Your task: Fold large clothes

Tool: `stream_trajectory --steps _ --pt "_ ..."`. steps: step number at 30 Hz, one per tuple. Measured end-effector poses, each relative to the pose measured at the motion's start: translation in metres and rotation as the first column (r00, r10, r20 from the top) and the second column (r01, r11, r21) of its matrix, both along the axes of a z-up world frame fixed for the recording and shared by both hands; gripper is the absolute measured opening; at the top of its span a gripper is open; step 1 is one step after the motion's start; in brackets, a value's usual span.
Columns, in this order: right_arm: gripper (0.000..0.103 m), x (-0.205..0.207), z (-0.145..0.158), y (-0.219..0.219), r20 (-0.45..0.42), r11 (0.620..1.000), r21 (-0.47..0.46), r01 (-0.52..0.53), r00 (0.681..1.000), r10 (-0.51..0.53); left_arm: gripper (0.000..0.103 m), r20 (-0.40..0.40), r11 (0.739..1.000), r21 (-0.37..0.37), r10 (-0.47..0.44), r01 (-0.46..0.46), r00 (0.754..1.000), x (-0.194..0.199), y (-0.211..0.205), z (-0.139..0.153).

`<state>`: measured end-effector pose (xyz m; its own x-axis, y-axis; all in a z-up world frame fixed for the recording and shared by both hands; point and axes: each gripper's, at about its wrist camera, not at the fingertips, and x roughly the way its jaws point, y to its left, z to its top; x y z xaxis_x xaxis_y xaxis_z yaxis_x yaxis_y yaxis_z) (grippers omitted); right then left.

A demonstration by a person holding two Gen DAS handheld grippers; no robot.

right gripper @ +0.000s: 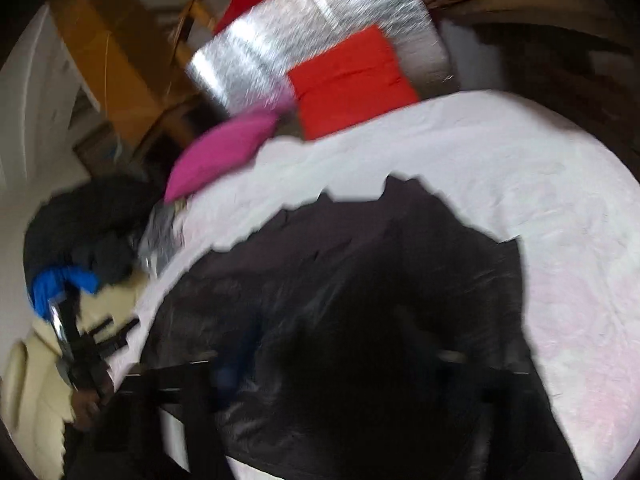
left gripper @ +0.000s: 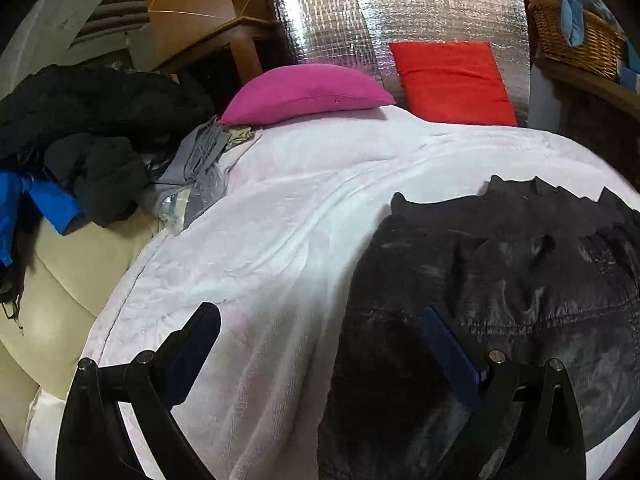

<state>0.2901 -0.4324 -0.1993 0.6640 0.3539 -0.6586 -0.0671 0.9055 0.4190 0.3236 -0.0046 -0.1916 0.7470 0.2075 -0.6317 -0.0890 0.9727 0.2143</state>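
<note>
A large black padded garment [left gripper: 500, 280] lies spread on a white blanket [left gripper: 280, 220], at the right of the left wrist view. My left gripper [left gripper: 320, 324] hovers open over its left edge, one finger above the blanket and the other above the black cloth, neither pressing on it. In the blurred right wrist view the same garment [right gripper: 360, 280] fills the middle. My right gripper [right gripper: 340, 364] is low over it, its dark fingers hard to pick out against the cloth. Whether its pads pinch the fabric I cannot tell. My left gripper [right gripper: 120, 336] also shows at that view's left edge.
A pink cushion [left gripper: 304, 94] and a red cushion [left gripper: 452, 84] lie at the blanket's far end before a silver foil panel [left gripper: 360, 20]. A heap of dark clothes [left gripper: 92, 128] with a blue piece [left gripper: 48, 200] sits left on a cream sofa [left gripper: 60, 280]. A wicker basket [left gripper: 576, 36] stands far right.
</note>
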Motion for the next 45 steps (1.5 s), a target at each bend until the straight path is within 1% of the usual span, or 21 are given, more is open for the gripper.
stream_trajectory --steps 2,5,7,10,12,15,17,19,21,25,27,31,32,33,34,35,36,38,41,44,45 --pt "0.045 0.006 -0.01 0.012 -0.039 0.999 -0.042 -0.018 0.999 0.017 0.1 0.004 1.0 -0.004 0.003 -0.003 1.0 -0.002 0.001 0.001" --pt "0.045 0.019 -0.027 0.026 -0.121 0.995 -0.092 -0.042 0.992 0.03 0.1 0.002 1.0 -0.001 0.008 -0.008 1.0 -0.001 0.002 -0.001" --pt "0.045 0.024 -0.034 0.025 -0.15 0.995 -0.092 -0.046 0.988 0.032 0.1 0.001 1.0 0.008 0.009 -0.009 1.0 -0.001 0.001 -0.002" --pt "0.044 0.024 -0.028 0.012 -0.144 0.999 -0.033 -0.036 0.989 0.031 0.1 -0.002 1.0 0.026 0.013 -0.013 1.0 0.0 0.001 -0.003" --pt "0.044 0.024 -0.02 0.0 -0.108 1.0 -0.019 -0.012 0.994 0.01 0.1 -0.003 0.999 0.034 0.018 -0.018 1.0 0.001 0.001 -0.004" --pt "0.05 0.026 -0.005 -0.021 -0.04 0.999 0.002 0.041 0.998 -0.04 0.1 -0.014 0.999 0.027 0.02 -0.02 1.0 0.006 0.001 -0.005" --pt "0.075 0.03 0.001 -0.035 -0.016 0.995 0.035 0.089 0.996 -0.089 0.1 -0.041 1.0 -0.016 0.016 -0.016 0.999 0.012 0.005 -0.007" --pt "0.083 0.04 0.006 -0.047 0.003 0.986 0.052 0.159 0.987 -0.16 0.1 -0.083 0.995 -0.099 0.013 -0.021 0.996 0.021 0.014 -0.01" --pt "0.083 0.052 0.006 -0.062 -0.004 0.979 0.049 0.197 0.98 -0.197 0.1 -0.126 0.982 -0.183 0.017 -0.04 0.992 0.03 0.026 -0.016" --pt "0.083 0.085 -0.009 -0.075 -0.065 0.974 0.0 0.228 0.972 -0.228 0.1 -0.241 0.927 -0.365 0.0 -0.09 0.971 0.05 0.045 -0.037" --pt "0.083 0.103 -0.02 -0.08 -0.114 0.975 0.0 0.223 0.968 -0.222 0.1 -0.254 0.901 -0.425 -0.025 -0.088 0.967 0.053 0.046 -0.042" --pt "0.083 0.125 -0.039 -0.069 -0.172 0.984 -0.026 0.177 0.969 -0.179 0.1 -0.246 0.88 -0.475 -0.107 -0.023 0.963 0.056 0.033 -0.047" --pt "0.081 0.129 -0.042 -0.065 -0.177 0.986 -0.037 0.161 0.97 -0.165 0.1 -0.243 0.88 -0.475 -0.127 -0.004 0.962 0.057 0.028 -0.048" --pt "0.078 0.131 -0.043 -0.059 -0.176 0.987 -0.064 0.15 0.972 -0.159 0.094 -0.242 0.882 -0.471 -0.136 0.006 0.961 0.057 0.024 -0.048" --pt "0.06 0.133 -0.045 -0.053 -0.18 0.984 -0.108 0.138 0.971 -0.156 0.081 -0.246 0.888 -0.46 -0.148 0.019 0.958 0.058 0.019 -0.049" --pt "0.045 0.136 -0.045 -0.047 -0.182 0.979 -0.155 0.13 0.97 -0.158 0.074 -0.25 0.888 -0.458 -0.158 0.027 0.955 0.06 0.016 -0.05" --pt "0.038 0.135 -0.041 -0.042 -0.164 0.972 -0.195 0.133 0.972 -0.166 0.067 -0.252 0.885 -0.464 -0.166 0.031 0.953 0.061 0.012 -0.051" --pt "0.025 0.132 -0.029 -0.037 -0.106 0.953 -0.256 0.163 0.975 -0.196 0.065 -0.23 0.894 -0.446 -0.147 0.03 0.962 0.062 0.008 -0.048" --pt "0.021 0.13 -0.023 -0.036 -0.06 0.93 -0.308 0.203 0.971 -0.232 0.064 -0.214 0.904 -0.427 -0.131 0.028 0.968 0.068 0.004 -0.046" --pt "0.021 0.136 -0.046 -0.046 -0.126 0.931 -0.29 0.222 0.955 -0.267 0.065 -0.223 0.917 -0.398 -0.118 0.02 0.968 0.074 -0.002 -0.049" --pt "0.021 0.137 -0.053 -0.054 -0.149 0.939 -0.246 0.241 0.948 -0.282 0.067 -0.23 0.923 -0.384 -0.114 0.017 0.966 0.075 -0.004 -0.05"
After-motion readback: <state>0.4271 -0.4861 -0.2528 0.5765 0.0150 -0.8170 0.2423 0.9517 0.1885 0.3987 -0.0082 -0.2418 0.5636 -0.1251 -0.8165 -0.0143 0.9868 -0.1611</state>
